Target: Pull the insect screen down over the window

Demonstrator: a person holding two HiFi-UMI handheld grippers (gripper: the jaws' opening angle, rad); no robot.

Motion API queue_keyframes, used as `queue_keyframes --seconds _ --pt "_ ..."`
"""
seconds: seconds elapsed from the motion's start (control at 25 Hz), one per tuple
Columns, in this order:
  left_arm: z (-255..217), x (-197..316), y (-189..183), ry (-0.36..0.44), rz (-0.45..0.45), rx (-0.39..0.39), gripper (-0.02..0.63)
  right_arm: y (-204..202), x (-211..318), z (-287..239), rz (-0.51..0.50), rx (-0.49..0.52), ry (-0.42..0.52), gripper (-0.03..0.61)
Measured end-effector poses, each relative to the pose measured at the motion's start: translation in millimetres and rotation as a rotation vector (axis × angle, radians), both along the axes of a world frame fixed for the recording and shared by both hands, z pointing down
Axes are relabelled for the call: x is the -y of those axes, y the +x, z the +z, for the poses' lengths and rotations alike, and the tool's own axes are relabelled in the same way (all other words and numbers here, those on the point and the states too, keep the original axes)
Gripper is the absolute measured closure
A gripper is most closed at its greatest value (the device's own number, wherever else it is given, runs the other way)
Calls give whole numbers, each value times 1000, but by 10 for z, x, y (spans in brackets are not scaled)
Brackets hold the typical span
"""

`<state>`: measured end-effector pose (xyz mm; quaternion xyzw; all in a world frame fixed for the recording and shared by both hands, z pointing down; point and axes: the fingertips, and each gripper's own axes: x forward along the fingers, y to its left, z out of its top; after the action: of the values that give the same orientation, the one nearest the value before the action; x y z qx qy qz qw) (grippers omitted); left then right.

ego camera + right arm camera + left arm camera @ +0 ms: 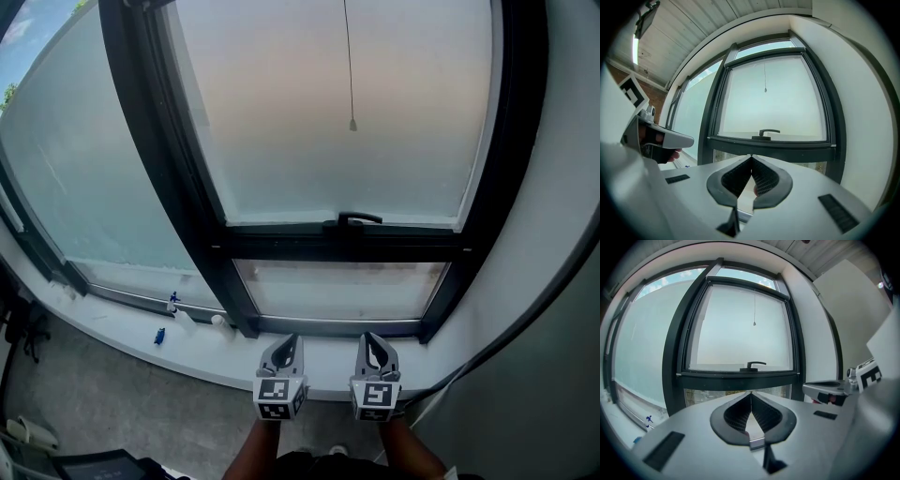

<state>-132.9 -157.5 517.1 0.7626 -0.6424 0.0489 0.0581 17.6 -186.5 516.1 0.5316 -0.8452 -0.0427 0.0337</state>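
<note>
The black-framed window (216,246) has a pale, hazy upper pane (328,103). A thin pull cord (349,56) with a small end bead (352,124) hangs down its middle. A black handle (359,219) sits on the lower rail of that pane, and also shows as the handle (755,364) and the handle (768,132). My left gripper (291,337) and right gripper (369,337) are side by side over the white sill, below the window and apart from it. Both are shut with nothing between the jaws: left gripper (750,393), right gripper (751,156).
A white sill (323,364) runs under the window. Small blue bits (160,335) and white bits (184,319) lie on it to the left. A white wall (553,216) and a black cable (525,323) are at the right. A second large pane (84,178) is at the left.
</note>
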Motion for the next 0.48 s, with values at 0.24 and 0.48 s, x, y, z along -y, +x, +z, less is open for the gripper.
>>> queue_keyframes --seconds 0.24,0.48 --pt "48 318 -78 -4 4 -4 609 -75 261 61 7 -13 -5 575" --pt "54 747 -172 9 46 4 610 -190 626 15 35 -10 8 575"
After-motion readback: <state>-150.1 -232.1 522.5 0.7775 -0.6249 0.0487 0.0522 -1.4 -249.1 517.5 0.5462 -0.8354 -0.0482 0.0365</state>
